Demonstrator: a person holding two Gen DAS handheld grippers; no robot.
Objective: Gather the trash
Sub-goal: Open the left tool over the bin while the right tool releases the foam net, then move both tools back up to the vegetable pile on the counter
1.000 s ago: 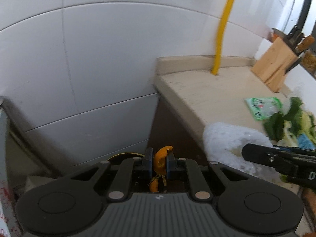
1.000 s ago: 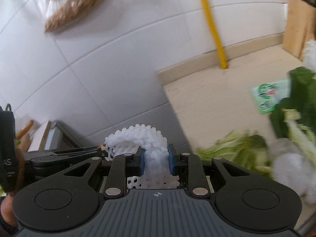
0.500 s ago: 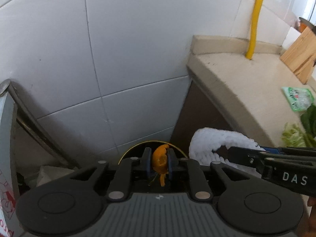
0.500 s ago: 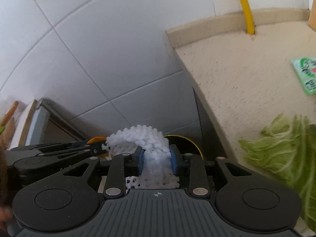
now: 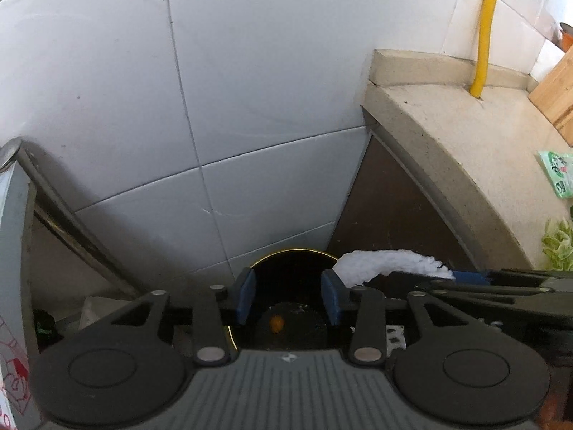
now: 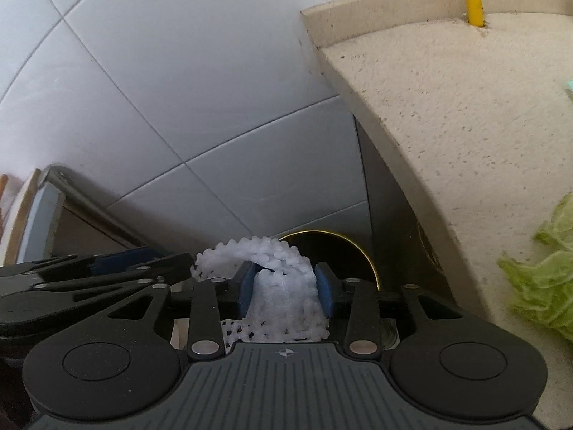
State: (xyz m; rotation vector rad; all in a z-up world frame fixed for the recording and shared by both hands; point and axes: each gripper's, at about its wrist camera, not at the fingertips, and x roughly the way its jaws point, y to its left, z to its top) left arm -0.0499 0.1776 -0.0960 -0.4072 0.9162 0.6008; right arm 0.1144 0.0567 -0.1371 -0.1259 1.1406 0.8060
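Now I am at the release step over the trash bin (image 5: pixel 286 286), a dark round bin with a golden rim that stands on the floor at the foot of the tiled wall (image 5: pixel 250 89), just beside the end edge of the counter (image 5: pixel 465 150). My left gripper (image 5: pixel 288 299) is opening and nothing is between its blue pads; a small orange piece (image 5: pixel 276 323) lies already down inside the bin, directly under the jaws. My right gripper (image 6: pixel 285 292) is opening too, but the white foam net (image 6: pixel 283 297) sits between its pads and, I judge, touches them on both sides, so it is not yet dropped. To do this well I would let the right jaws spread fully and wait until the net falls free, because its soft mesh can catch on a pad. The net hangs at the near rim of the bin, so I would bring it a little more over the middle first. Both hands point steeply down, side by side, the right gripper close against the left one. Green leaves (image 6: pixel 548 279) and a green packet (image 5: pixel 558 175) remain on the counter near its front edge.
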